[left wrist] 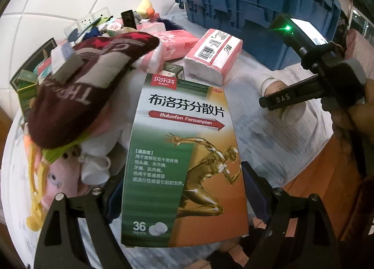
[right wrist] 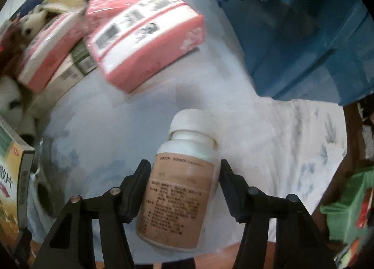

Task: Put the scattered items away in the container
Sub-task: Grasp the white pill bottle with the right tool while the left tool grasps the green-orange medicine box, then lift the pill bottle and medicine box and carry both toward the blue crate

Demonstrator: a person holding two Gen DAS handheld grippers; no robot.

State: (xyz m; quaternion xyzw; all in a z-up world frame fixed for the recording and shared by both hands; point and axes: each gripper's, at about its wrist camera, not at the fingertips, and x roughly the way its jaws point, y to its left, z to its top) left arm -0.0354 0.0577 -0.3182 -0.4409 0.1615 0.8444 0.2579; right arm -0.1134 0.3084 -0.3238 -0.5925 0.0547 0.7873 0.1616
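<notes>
Pinching a light, stiff green-and-orange cardboard medicine box point(left wrist: 184, 163) by its side edges, the left gripper point(left wrist: 184, 201) is held above the tabletop point(left wrist: 268, 133). A smooth, slippery white plastic pill bottle point(right wrist: 184, 180) is squeezed mid-body by the right gripper point(right wrist: 184, 189) fingers, near the blue plastic crate point(left wrist: 252, 7).

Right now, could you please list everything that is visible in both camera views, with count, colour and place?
medicine box: one, green and orange, clamped between the left gripper's fingers
pill bottle: one, white with a brown label and white cap, between the right gripper's fingers, pads pressing its sides
tissue packs: at least three, pink and white, on the cloth behind the bottle
crate: one, blue, at the far right
slipper: one, dark red with white letters, on top of the pile at left
soft toys: several, mostly white, in the pile at left
cloth: one, white with pale blue print, under everything
left gripper: black, shut on the box
right gripper: black, shut on the bottle
</notes>
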